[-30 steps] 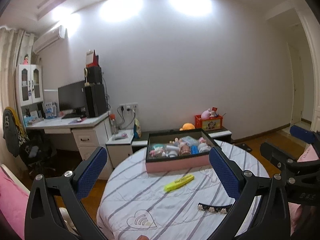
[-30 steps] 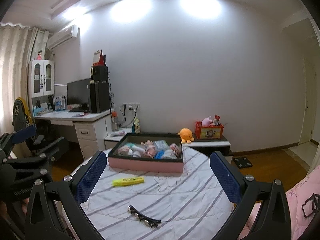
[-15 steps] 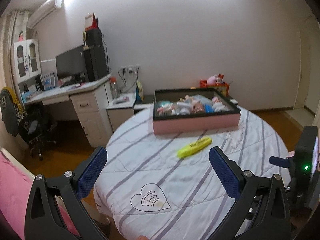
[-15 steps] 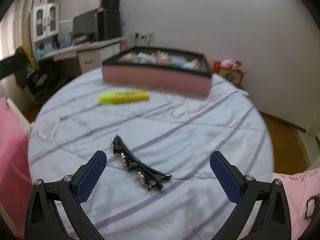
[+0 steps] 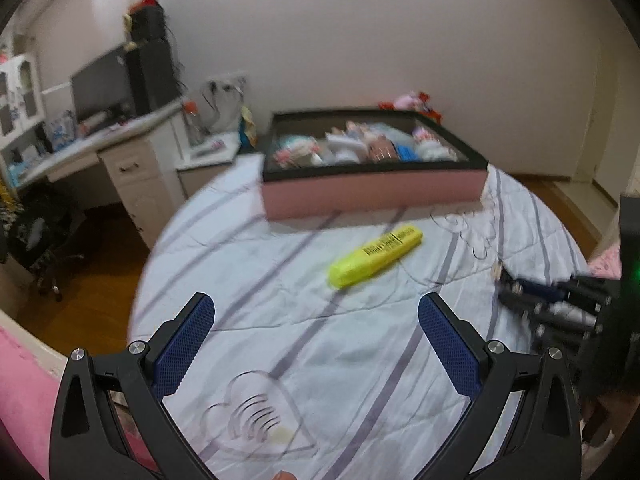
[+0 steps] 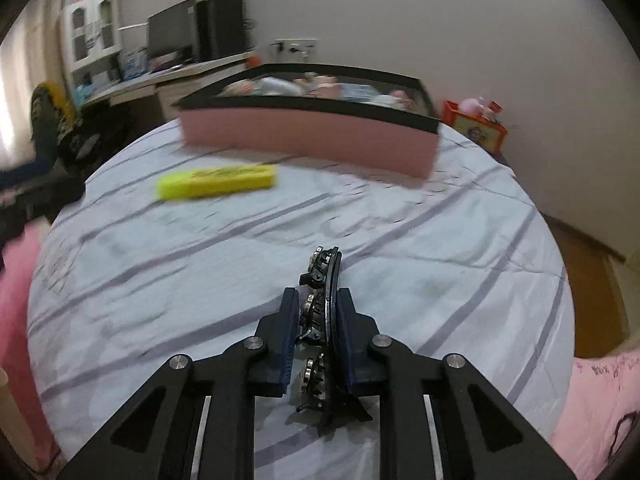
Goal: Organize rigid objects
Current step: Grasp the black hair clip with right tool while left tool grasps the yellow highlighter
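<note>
right tongs (image 6: pixel 318 312): pads pressed together on a black jewelled hair clip (image 6: pixel 322 300), pinching it edge-on. the clip's tip projects forward past the pads; its rear end lies between the finger bases. the clip sits low over the striped tablecloth (image 6: pixel 440 248).

left tongs (image 5: pixel 316 328): fingers spread wide, nothing between them, above the tablecloth with a heart print just below.

yellow highlighter (image 5: pixel 376 255): lying flat on the cloth, ahead of the left tongs and slightly right of their centre line; ahead and well to the left of the right tongs.

pink storage box (image 6: pixel 308 140) with black rim: beyond the highlighter, at the far side of the round table, filled with small items too blurred to identify.
</note>
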